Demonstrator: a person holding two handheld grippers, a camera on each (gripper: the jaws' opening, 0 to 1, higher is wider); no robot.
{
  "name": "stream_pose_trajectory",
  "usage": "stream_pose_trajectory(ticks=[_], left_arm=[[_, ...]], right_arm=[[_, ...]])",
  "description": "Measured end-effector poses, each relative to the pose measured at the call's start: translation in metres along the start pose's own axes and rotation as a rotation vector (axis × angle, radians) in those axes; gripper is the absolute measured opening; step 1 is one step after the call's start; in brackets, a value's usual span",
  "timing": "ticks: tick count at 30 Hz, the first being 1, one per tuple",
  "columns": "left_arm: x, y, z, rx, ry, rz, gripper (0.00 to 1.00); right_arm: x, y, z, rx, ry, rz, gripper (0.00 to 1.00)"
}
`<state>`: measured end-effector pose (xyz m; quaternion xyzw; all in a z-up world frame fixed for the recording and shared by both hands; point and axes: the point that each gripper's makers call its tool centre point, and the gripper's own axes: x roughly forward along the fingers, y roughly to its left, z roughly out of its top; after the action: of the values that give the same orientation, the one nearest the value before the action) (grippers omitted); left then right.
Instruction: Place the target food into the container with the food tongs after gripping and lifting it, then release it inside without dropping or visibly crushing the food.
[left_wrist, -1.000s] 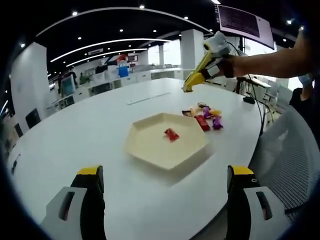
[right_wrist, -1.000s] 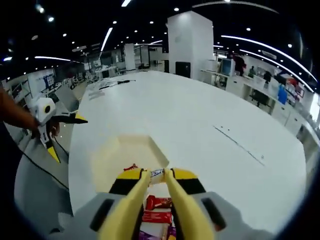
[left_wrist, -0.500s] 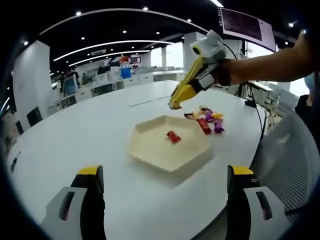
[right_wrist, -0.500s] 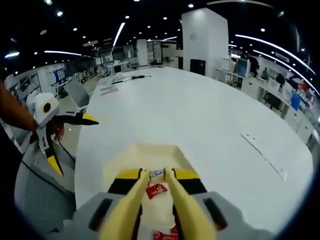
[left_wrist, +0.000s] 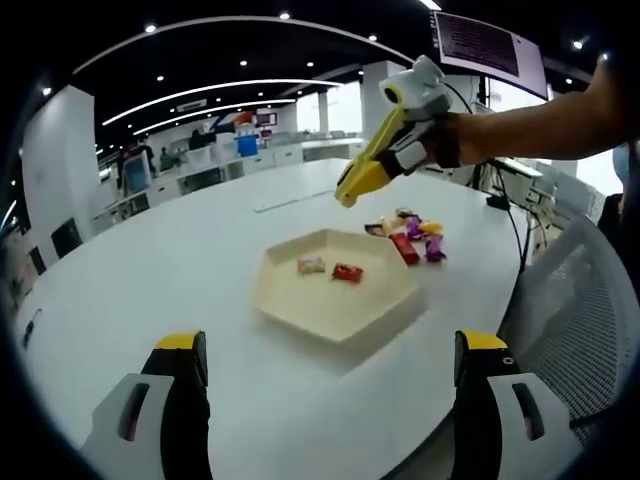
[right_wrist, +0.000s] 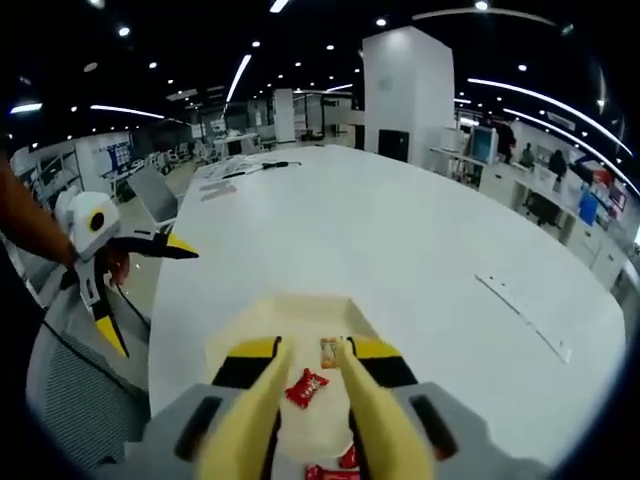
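A cream hexagonal tray lies on the white table. It holds a red-wrapped candy and a pale orange-and-white candy. My right gripper hovers over the tray's far side. In the right gripper view its yellow jaws stand slightly apart with nothing between them. Below them lie the pale candy and the red candy in the tray. My left gripper stands wide open and empty at the near side of the tray, and appears again as the left gripper off the table's edge.
A small pile of wrapped candies lies on the table just past the tray's right side. A mesh chair back stands at the table's right edge. A dark cable runs over the table behind the pile.
The right jaws have spread a little and the pale candy they held now lies in the tray beside the red one. The left gripper has stayed still.
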<state>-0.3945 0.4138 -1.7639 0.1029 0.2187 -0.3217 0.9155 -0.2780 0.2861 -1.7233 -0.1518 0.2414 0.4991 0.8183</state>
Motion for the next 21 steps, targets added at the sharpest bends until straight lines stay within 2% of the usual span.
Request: stream_pose_trajectory(ticks=[7, 14, 21], left_arm=[[-0.001, 0.001, 0.001, -0.001, -0.004, 0.006, 0.99], [-0.001, 0.002, 0.001, 0.005, -0.007, 0.012, 1.00], [0.000, 0.004, -0.001, 0.005, 0.003, 0.018, 1.00]], right_arm=[[-0.021, -0.019, -0.008, 0.004, -0.014, -0.026, 0.25], [-0.039, -0.038, -0.027, 0.007, 0.000, -0.048, 0.25], [-0.069, -0.062, -0.042, 0.027, -0.006, -0.080, 0.25]])
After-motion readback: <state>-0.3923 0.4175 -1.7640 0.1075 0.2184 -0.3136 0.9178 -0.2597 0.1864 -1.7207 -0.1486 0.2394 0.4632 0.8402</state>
